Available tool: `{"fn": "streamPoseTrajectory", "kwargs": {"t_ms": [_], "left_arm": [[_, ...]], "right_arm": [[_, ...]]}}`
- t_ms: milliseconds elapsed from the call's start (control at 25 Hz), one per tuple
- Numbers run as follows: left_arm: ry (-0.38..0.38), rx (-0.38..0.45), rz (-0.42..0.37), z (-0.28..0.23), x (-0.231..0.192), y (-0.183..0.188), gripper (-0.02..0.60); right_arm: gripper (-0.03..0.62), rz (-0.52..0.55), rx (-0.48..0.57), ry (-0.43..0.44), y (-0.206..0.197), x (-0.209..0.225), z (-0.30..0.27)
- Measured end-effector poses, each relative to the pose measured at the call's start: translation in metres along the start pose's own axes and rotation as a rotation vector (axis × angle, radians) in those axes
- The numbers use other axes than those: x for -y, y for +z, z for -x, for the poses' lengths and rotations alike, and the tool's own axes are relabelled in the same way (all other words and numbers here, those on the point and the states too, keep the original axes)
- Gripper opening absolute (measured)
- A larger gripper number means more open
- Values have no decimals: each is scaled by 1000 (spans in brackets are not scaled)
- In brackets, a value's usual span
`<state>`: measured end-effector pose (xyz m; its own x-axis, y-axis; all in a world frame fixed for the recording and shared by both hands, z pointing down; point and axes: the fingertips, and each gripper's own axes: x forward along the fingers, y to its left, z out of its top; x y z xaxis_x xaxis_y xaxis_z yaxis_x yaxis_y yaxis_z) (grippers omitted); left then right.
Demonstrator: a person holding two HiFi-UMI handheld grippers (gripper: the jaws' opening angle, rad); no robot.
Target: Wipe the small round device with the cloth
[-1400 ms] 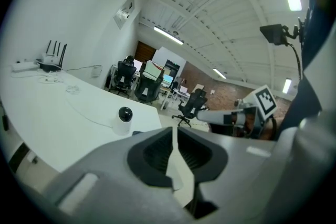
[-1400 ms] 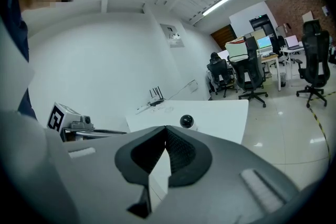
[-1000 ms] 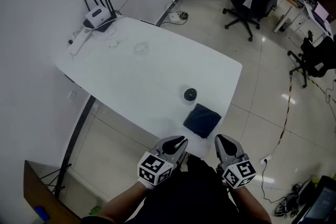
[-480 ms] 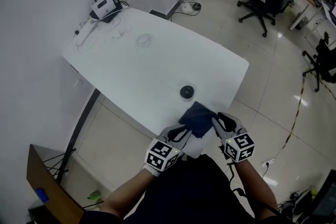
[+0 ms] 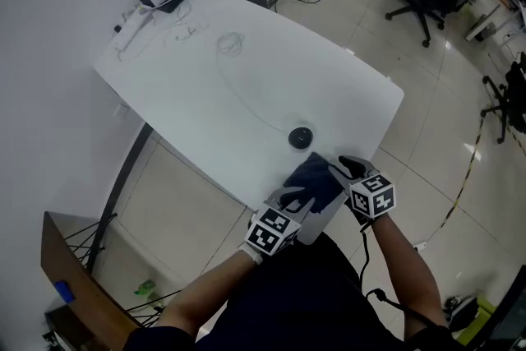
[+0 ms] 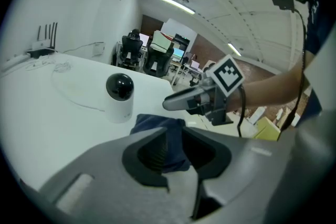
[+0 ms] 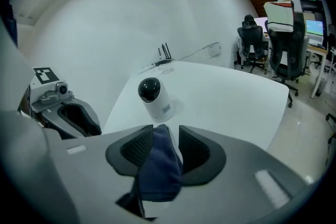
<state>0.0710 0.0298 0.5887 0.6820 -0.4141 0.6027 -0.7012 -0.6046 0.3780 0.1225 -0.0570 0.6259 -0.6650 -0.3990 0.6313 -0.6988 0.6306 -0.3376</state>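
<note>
Dark blue folded cloth (image 5: 314,181) at near edge of white table (image 5: 246,78), loose between just-opened jaws of right gripper (image 5: 343,168) and at narrowly parted, likewise opening jaws of left gripper (image 5: 292,197); small round white device with black dome (image 5: 301,137) just beyond both grippers' tips.

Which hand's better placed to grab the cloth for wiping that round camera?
Probably right. The right gripper, fingers just opening, straddles a raised fold of the blue cloth, the round camera ahead. The left gripper, fingers also just opening, leaves a narrower gap over the cloth.
</note>
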Motion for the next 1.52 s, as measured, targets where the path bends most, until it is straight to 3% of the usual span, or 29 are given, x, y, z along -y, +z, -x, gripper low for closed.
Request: {"fn": "streamPoseTrajectory", "kwargs": {"t_ms": [240,560,720,920,1160,1400,1520], "left_arm": [[-63,-71,33,-19,-3,-19,91],[-67,-92,26,-24,-23,-26,94],[-89,-90,47,-16,-26,-20,91],[-99,-100,55,-14,-24,-20,91],[-152,-151,60,-19,-17,-32,91],[-188,-129,89,-10,-14,-28,91],[-201,-92,141,12,-19,-25,91]], "right_arm": [[158,14,-98,8,-16,6,-20],[175,64,-271,6,-43,9,-39],[114,139,-328,-8,-48,4,-41],[40,174,-310,-38,-38,-7,-36],[37,187,-230,-57,-20,-25,-19],[37,343,-208,-71,-19,-64,-8],[37,327,-223,-27,-30,-84,-11]]}}
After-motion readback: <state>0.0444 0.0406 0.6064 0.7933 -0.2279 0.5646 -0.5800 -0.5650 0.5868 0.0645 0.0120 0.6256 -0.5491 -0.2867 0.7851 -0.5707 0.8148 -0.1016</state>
